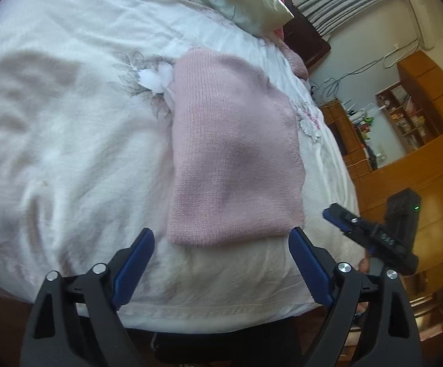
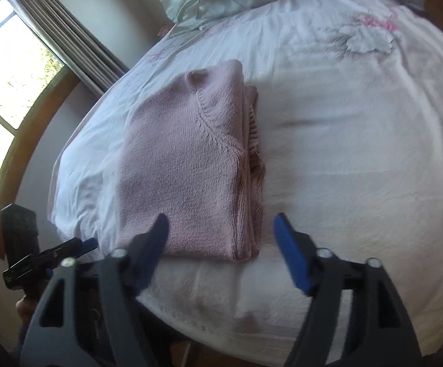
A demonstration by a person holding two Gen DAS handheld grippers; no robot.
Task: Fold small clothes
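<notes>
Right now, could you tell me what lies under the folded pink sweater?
The pink sweater rests on the white floral bedspread. Its own folded layers show at one edge; anything tucked between them is hidden.

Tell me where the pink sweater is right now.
The folded pink sweater lies on the white bedspread near the bed's front edge, just ahead of both open grippers, pillows beyond it.

Left gripper [image 1: 221,238]: jaws spread wide, nothing between blue pads [image 1: 135,266], held low at near edge, pointing far. Right gripper [image 2: 221,229]: jaws equally wide apart, empty, same forward pose, sitting right of left one. Both apart from each other, neither touching anything.
</notes>
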